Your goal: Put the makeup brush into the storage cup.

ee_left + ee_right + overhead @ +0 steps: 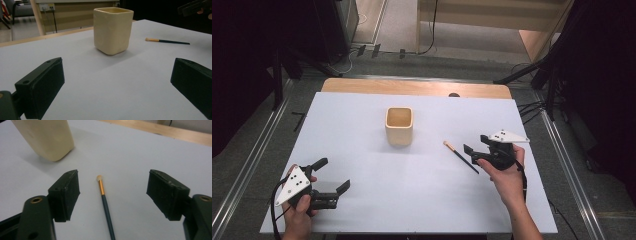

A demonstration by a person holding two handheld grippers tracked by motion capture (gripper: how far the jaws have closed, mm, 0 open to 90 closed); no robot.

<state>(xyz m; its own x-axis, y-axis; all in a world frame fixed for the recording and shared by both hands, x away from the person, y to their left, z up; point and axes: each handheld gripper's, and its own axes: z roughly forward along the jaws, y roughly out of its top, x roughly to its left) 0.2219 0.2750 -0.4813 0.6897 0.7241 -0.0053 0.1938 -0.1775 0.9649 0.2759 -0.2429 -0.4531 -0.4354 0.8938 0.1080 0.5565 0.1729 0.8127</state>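
Observation:
A cream square cup (399, 127) stands upright near the middle of the white table (412, 195). To its right lies a thin dark paintbrush (460, 156) with a pale tip pointing toward the cup. My right gripper (474, 145) hovers low over the brush handle. In the right gripper view its jaws (113, 190) stand open on either side of the paintbrush (105, 202), touching nothing, with the cup (47, 137) at the upper left. My left gripper (334, 173) rests open at the front left. Its own view shows the gripper (117, 75) empty, facing the cup (112, 31) and brush (167, 41).
A wooden table edge (412, 87) shows beyond the white sheet. Metal floor rails (257, 155) run along both sides, and cables (532, 107) lie on the floor at the far right. Dark stands and pale furniture sit at the back.

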